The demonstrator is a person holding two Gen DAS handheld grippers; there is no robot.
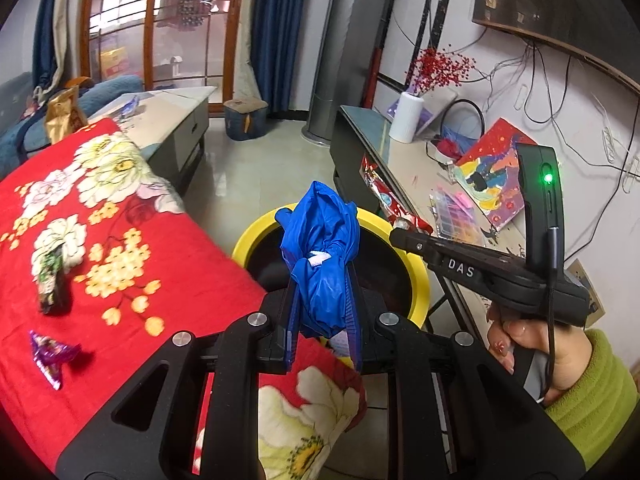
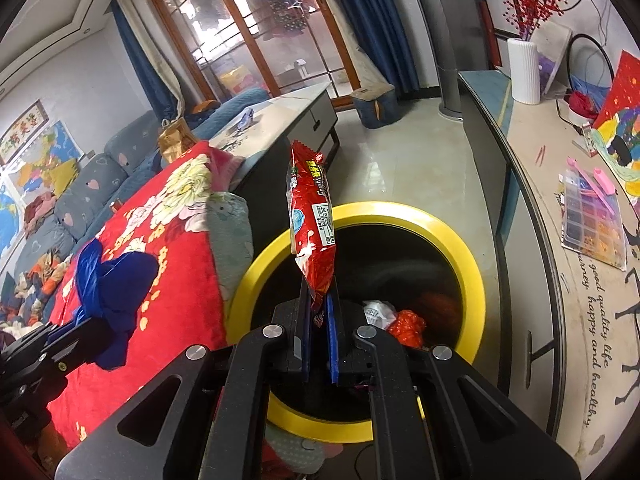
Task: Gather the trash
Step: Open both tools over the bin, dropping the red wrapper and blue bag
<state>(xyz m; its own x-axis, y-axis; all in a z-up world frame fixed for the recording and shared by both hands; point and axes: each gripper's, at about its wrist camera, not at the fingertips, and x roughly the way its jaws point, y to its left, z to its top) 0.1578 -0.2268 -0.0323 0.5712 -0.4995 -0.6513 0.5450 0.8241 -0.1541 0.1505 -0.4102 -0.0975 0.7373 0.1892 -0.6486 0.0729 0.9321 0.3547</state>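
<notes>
My left gripper [image 1: 322,280] is shut on a crumpled blue plastic bag [image 1: 320,248], held above the near rim of the yellow-rimmed black trash bin [image 1: 420,280]. Over the same trash bin [image 2: 472,276], my right gripper [image 2: 319,300] is shut on a red snack wrapper [image 2: 312,216] that stands upright. The right gripper [image 1: 394,236] also shows from the side in the left wrist view, with the red wrapper [image 1: 384,192] beyond it. From the right wrist view, the left gripper [image 2: 86,322] with the blue bag [image 2: 112,288] shows at the left. Trash lies at the bin's bottom: white paper [image 2: 376,312] and a red crumpled piece [image 2: 408,326].
A green wrapper [image 1: 50,280] and a purple candy wrapper [image 1: 52,354] lie on the red floral blanket [image 1: 180,280]. A cabinet [image 2: 560,280] with a bead box [image 2: 592,224], white vase [image 2: 524,72] and painting stands right of the bin. A coffee table [image 1: 176,112] and sofa lie beyond.
</notes>
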